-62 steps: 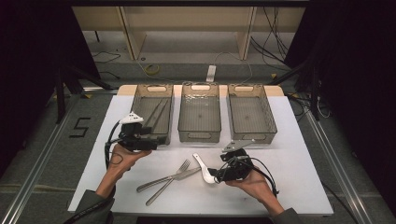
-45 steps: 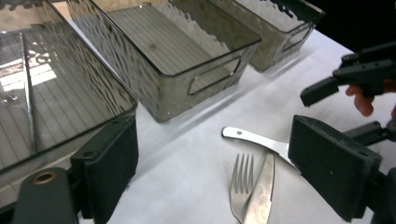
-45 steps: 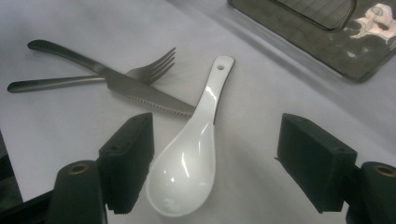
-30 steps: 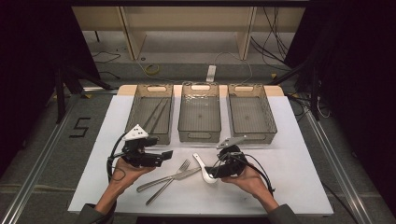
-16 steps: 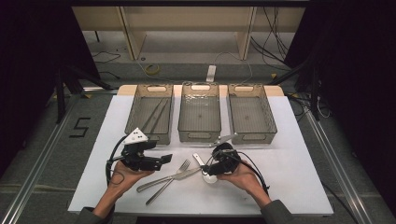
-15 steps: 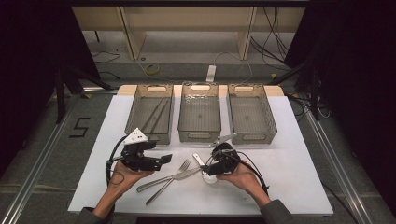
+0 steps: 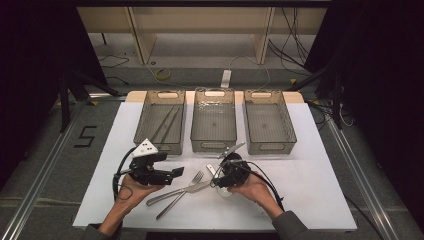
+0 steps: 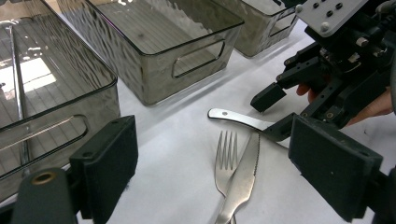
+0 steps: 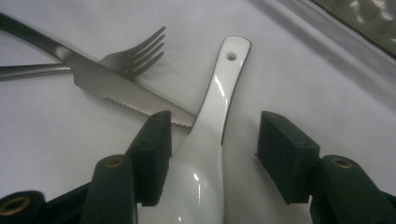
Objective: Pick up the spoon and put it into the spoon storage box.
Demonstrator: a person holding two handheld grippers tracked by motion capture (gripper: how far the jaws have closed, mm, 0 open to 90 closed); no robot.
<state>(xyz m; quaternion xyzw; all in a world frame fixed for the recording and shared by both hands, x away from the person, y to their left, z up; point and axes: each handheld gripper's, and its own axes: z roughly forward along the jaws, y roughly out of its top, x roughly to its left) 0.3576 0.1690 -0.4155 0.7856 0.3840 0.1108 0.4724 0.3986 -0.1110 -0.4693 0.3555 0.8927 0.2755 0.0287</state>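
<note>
One white ceramic spoon (image 9: 210, 140): stiff, glossy, slippery, breakable. Right gripper (image 9: 215, 140) jaws closing astride its handle neck, not yet pinching. Knife (image 9: 116, 88) tip at its nine o'clock.

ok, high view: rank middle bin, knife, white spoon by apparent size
1. middle bin, clearly largest.
2. knife, long and thin, its blade lying across the fork.
3. white spoon, smallest as seen, but the right gripper covers most of it, so its full length is unsure.
</note>
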